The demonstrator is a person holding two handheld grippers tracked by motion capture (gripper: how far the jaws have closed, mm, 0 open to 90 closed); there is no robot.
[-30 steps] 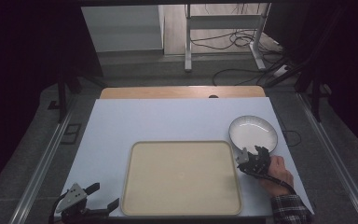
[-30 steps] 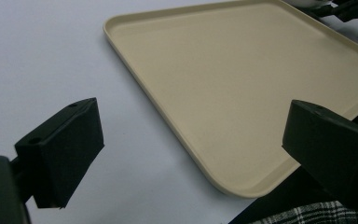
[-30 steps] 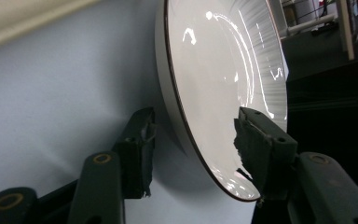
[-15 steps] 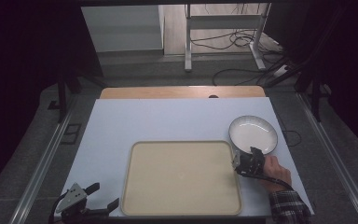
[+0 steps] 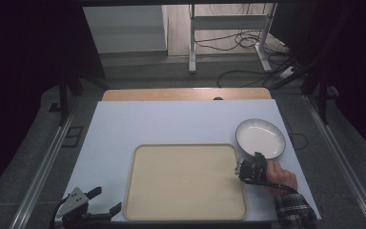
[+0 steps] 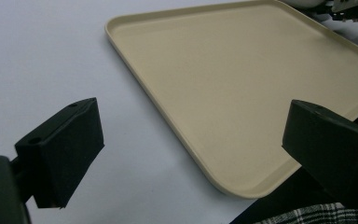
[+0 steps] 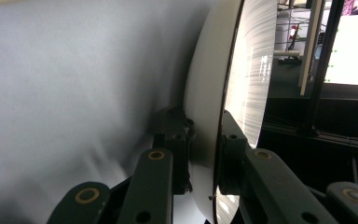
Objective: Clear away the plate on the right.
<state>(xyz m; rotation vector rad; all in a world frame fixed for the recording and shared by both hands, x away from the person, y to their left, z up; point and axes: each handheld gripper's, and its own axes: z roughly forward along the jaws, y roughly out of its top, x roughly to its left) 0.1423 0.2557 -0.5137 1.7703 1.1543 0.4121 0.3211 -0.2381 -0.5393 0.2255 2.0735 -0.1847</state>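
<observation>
1. I am pinching the near rim of the white plate (image 5: 260, 138) with my right tool (image 5: 249, 168); in the right gripper view the rim (image 7: 204, 116) is sitting between the two jaws.
2. The plate is lying on the pale worktop (image 5: 171, 121), at the right, just beyond the far right corner of the beige tray (image 5: 187, 181).
3. My left tool (image 5: 106, 202) is resting at the near left, just left of the tray (image 6: 242, 79), jaws spread wide.

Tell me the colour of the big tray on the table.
Pale beige, plain with no pattern. The tray shows best in the high view.
</observation>
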